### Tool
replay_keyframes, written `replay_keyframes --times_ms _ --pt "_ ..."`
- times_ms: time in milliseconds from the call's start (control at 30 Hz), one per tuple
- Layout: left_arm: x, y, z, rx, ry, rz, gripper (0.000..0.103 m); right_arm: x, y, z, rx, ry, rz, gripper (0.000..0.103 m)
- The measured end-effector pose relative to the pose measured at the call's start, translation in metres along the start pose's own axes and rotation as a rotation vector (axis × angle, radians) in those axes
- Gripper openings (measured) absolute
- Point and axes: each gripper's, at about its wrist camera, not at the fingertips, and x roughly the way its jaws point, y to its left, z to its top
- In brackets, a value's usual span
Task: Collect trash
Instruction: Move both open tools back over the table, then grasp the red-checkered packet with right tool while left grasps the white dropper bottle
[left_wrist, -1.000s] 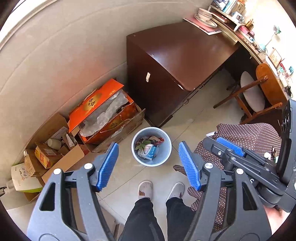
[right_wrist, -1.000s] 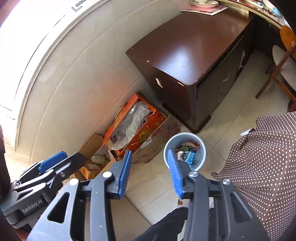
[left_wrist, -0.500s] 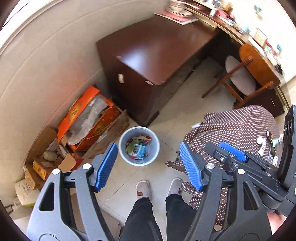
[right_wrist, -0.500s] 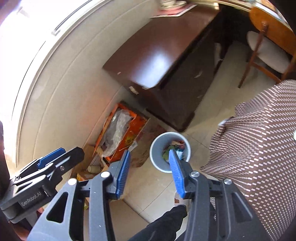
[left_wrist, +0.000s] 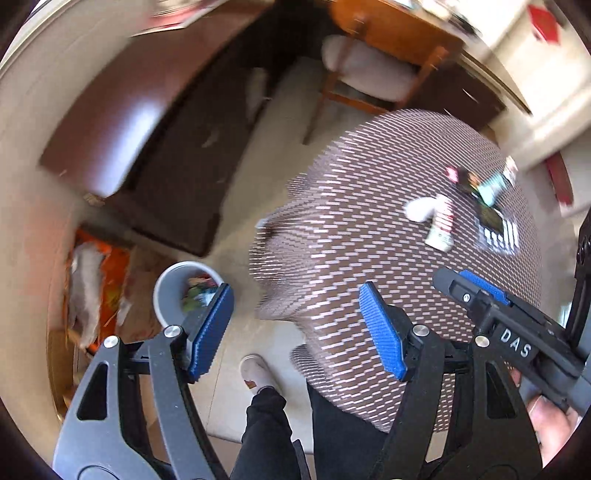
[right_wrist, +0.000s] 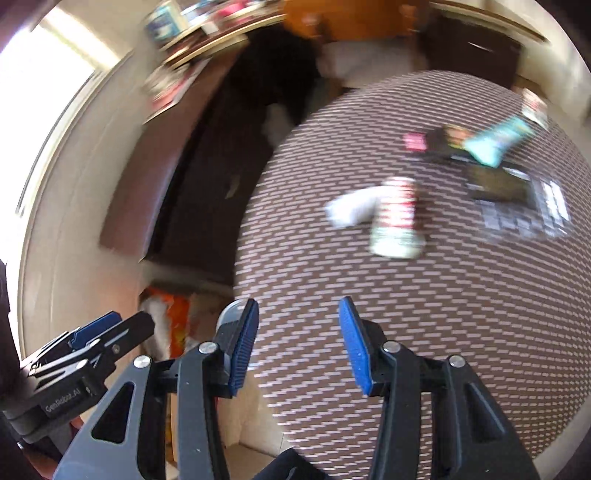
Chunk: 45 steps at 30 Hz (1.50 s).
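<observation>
We hold both tools over a round desk (right_wrist: 406, 332) with a dotted brown cloth, and both views are smeared, so small details stay uncertain. The trash left to collect lies on the far right part of that cloth: a red-and-white can (right_wrist: 397, 218) on its side with a white wad (right_wrist: 349, 208) touching its left flank, and farther right a cluster of wrappers (right_wrist: 491, 142) beside a dark flat item (right_wrist: 513, 195) we cannot identify.

The right tool (right_wrist: 297, 347) has nothing between its blue pads; its jaws are parted and widening. The left tool (left_wrist: 295, 326) also stands wide apart and empty, with half of its gap over the floor at the desk's left edge.

What the coming move turns on, in our judgement, is the can: it lies ahead of the right tool and a little to the right, well apart from the pads. Its long axis runs roughly near to far, slightly tilted, so the pads would close across its narrow width much as the tool stands now. The right hand looks nearer to it; in the left view the can (left_wrist: 441, 221) sits farther off, to the right.

The bin (left_wrist: 166, 291) sits on the floor at near left, already holding some scraps, just behind the left tool's left pad.
</observation>
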Motion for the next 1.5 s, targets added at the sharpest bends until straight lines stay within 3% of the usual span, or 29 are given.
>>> replay_keyframes --times_ms 167,400,567,633,733,933,1100,1233,1300,1500 --pt "0.021 -0.047 0.011 0.087 0.025 -0.005 0.07 0.003 -0.056 0.018 0.07 -0.006 -0.033 0.045" --pt "0.049 -0.072 0.032 0.106 0.053 0.028 0.07 0.036 -0.06 0.047 0.017 0.018 -0.027 0.045" --pt "0.061 -0.076 0.042 0.126 0.055 0.044 0.07 0.067 -0.048 0.067 -0.088 0.039 -0.052 0.045" --pt "0.067 -0.079 0.046 0.134 0.063 0.034 0.07 0.078 -0.044 0.071 -0.148 0.066 -0.07 0.026" --pt "0.076 -0.087 0.052 0.149 0.071 0.014 0.07 0.081 -0.045 0.075 -0.171 0.068 -0.076 0.013" --pt "0.095 -0.11 0.062 0.187 0.074 -0.032 0.07 0.057 -0.071 0.078 -0.113 0.052 -0.055 0.012" --pt "0.111 -0.131 0.067 0.263 0.053 -0.011 0.069 0.047 -0.081 0.079 -0.083 0.044 -0.045 0.012" --pt "0.122 -0.141 0.069 0.283 0.063 -0.02 0.058 0.036 -0.093 0.076 -0.058 0.041 -0.033 0.012" --pt "0.128 -0.144 0.068 0.291 0.074 -0.035 0.035 0.033 -0.094 0.075 -0.048 0.039 -0.029 0.012" --pt "0.112 -0.134 0.067 0.232 0.053 -0.082 0.035 0.013 -0.093 0.071 -0.05 0.015 -0.021 0.012"
